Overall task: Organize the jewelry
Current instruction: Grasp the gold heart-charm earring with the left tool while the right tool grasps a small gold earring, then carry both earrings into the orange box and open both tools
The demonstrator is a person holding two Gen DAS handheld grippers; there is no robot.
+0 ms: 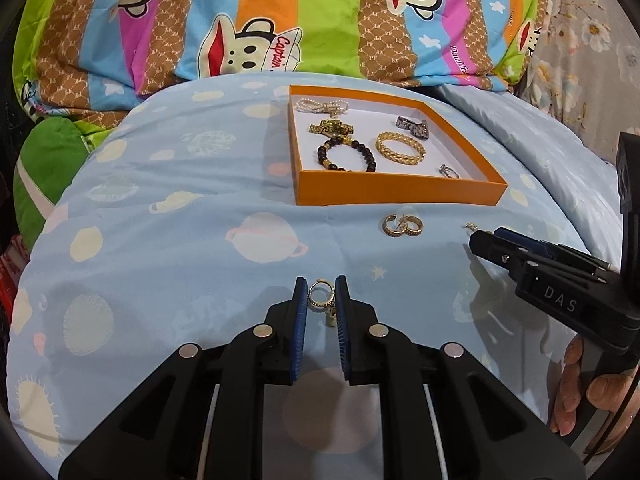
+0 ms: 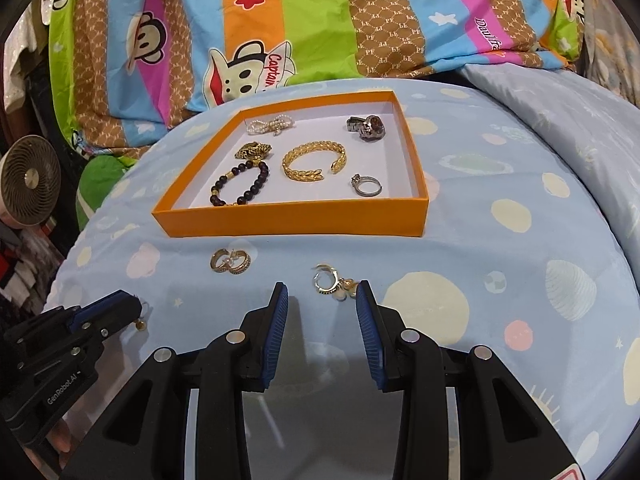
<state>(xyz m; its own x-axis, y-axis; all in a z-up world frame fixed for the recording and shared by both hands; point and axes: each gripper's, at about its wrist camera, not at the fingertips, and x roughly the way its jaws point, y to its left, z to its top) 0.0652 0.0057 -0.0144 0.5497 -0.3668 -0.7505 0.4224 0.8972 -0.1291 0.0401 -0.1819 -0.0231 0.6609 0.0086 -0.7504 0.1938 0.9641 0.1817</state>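
Note:
An orange tray (image 1: pixel 396 193) (image 2: pixel 292 222) on the blue bedspread holds a pearl bow, a gold bangle (image 1: pixel 400 147) (image 2: pixel 314 163), a dark bead bracelet (image 1: pixel 347 156) (image 2: pixel 240 185), watches and a silver ring (image 2: pixel 366 186). My left gripper (image 1: pixel 321 294) is shut on a gold hoop earring with a charm (image 1: pixel 322 300). My right gripper (image 2: pixel 322 298) is open; a second charm earring (image 2: pixel 330 280) lies on the cloth between its fingertips. A pair of gold hoops (image 1: pixel 402 226) (image 2: pixel 231 262) lies in front of the tray.
A striped cartoon-monkey quilt (image 1: pixel 280 20) is piled behind the tray. A small fan (image 2: pixel 30 180) stands at the far left. The right gripper shows in the left wrist view (image 1: pixel 486 244); the left gripper shows in the right wrist view (image 2: pixel 132 308).

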